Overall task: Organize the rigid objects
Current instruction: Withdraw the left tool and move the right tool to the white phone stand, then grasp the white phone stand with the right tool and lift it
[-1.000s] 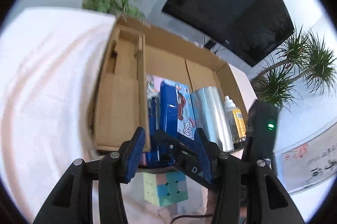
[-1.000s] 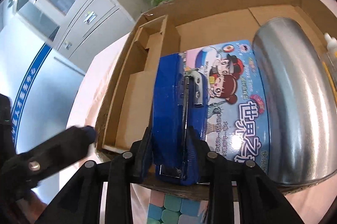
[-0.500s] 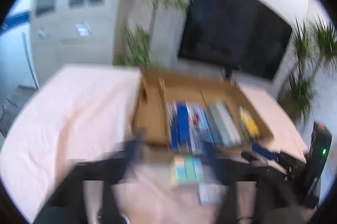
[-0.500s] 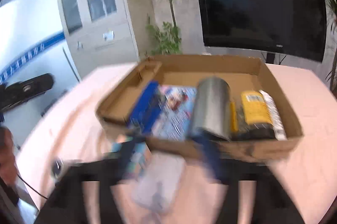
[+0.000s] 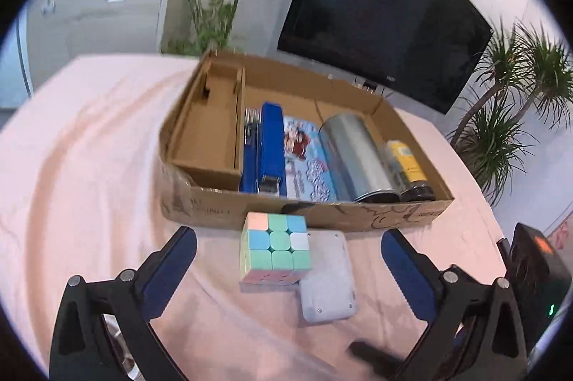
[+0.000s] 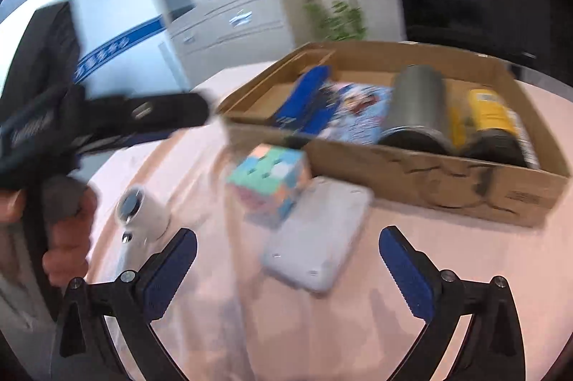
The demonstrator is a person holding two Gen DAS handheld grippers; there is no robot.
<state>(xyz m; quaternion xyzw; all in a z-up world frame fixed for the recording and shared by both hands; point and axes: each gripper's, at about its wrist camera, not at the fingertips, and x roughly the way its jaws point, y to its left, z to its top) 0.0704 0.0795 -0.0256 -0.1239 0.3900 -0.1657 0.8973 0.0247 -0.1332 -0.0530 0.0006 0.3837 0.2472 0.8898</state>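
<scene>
- Left claw [image 5: 288,254] and right claw [image 6: 286,250]: jaws just sprang wide, holding nothing.
- One pastel puzzle cube [image 5: 274,248] and one grey flat case [image 5: 327,277] lie between the left fingers.
- Beyond, one brown cardboard box [image 5: 250,212]; its contents are partly hidden.
- Right view is motion-blurred.

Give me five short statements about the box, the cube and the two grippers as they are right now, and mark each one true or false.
1. The puzzle cube lies inside the cardboard box. False: it sits on the pink cloth in front of the box.
2. The blue stapler is in the box. True.
3. The right gripper is clamped on the stapler. False: its jaws stand wide open with nothing between the pads, having just opened.
4. A grey flat case lies beside the cube, outside the box. True.
5. The left gripper is shut. False: it is open and empty, its jaws having just opened.
</scene>
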